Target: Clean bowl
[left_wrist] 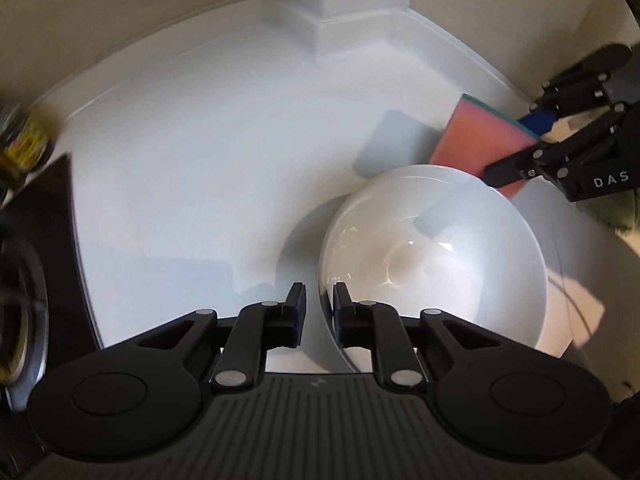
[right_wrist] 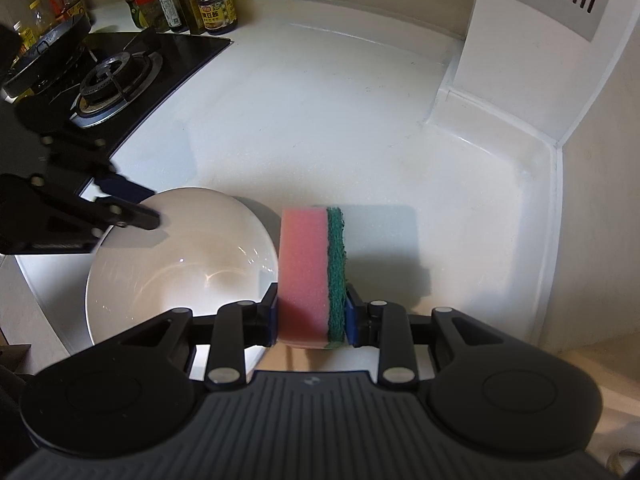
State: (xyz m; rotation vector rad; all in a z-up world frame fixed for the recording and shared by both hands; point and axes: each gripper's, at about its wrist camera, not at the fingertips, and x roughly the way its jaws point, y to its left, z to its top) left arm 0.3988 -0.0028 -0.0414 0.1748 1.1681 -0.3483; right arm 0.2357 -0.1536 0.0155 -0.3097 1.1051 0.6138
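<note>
A white bowl (left_wrist: 436,256) (right_wrist: 180,268) is held tipped over the white counter (left_wrist: 200,160), near its front edge. My left gripper (left_wrist: 319,308) (right_wrist: 138,202) is shut on the bowl's near rim, with one finger inside and one outside. A pink sponge with a green scouring layer (right_wrist: 312,276) (left_wrist: 480,140) stands on end between the pads of my right gripper (right_wrist: 312,320) (left_wrist: 516,146), which is shut on it. The sponge hangs just beside the bowl's rim, outside the bowl. The bowl's inside looks glossy and bare.
A black gas stove (right_wrist: 112,80) with a dark pan (right_wrist: 48,48) lies to the left, with jars and bottles (right_wrist: 212,8) behind it. A white boxed column with a vent (right_wrist: 520,60) fills the back corner. Walls close the counter at back and right.
</note>
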